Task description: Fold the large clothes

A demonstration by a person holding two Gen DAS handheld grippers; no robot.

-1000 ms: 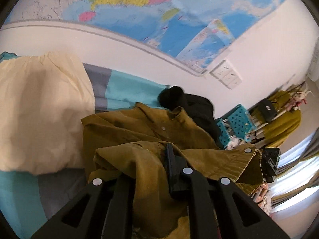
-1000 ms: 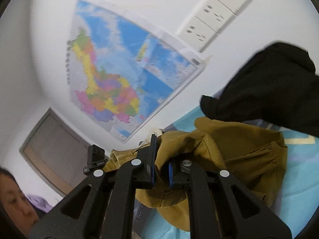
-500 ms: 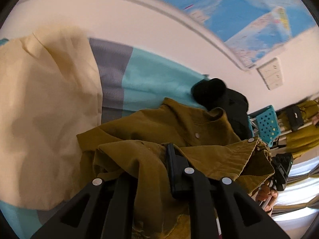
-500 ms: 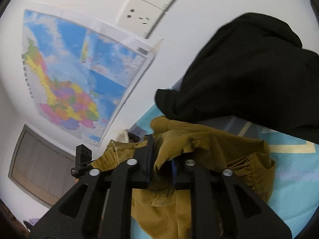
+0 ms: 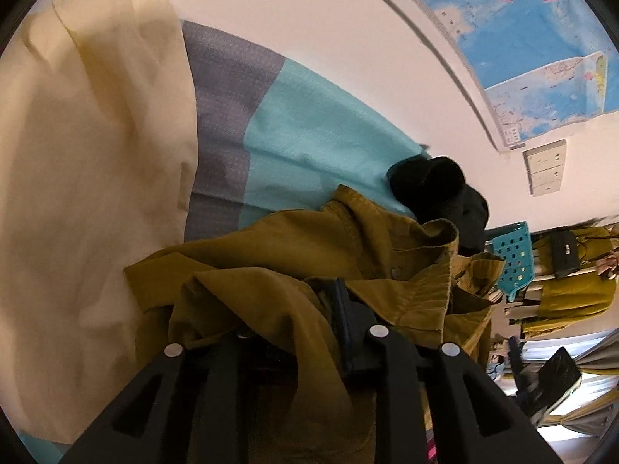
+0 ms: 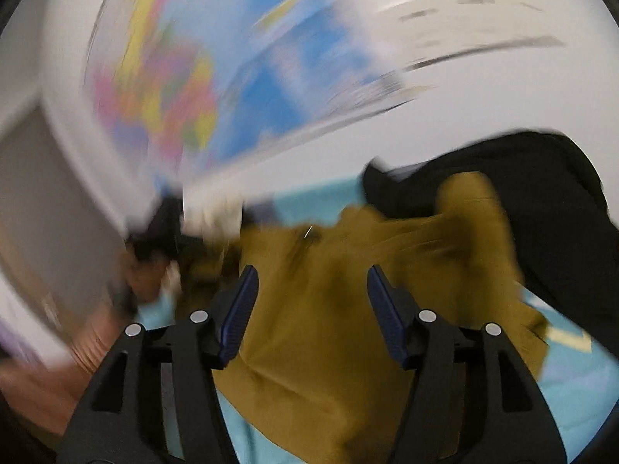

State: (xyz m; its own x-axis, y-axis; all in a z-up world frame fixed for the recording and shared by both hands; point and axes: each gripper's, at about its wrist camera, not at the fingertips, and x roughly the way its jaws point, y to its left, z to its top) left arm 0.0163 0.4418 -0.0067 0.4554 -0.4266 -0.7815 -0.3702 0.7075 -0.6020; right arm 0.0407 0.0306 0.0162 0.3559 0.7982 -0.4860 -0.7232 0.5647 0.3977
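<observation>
My right tool (image 6: 311,309), jaws just sprung wide, hovers over the mustard jacket (image 6: 329,328); only my left tool (image 5: 305,317), easing apart, shows fabric draped between.

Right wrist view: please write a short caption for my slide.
Open right tongs above the mustard jacket on a turquoise sheet, black garment behind.

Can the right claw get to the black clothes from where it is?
Probably yes. The right claw has just been opening and grips nothing. The black clothes lie just past the mustard jacket under it, with nothing else in between.
</observation>
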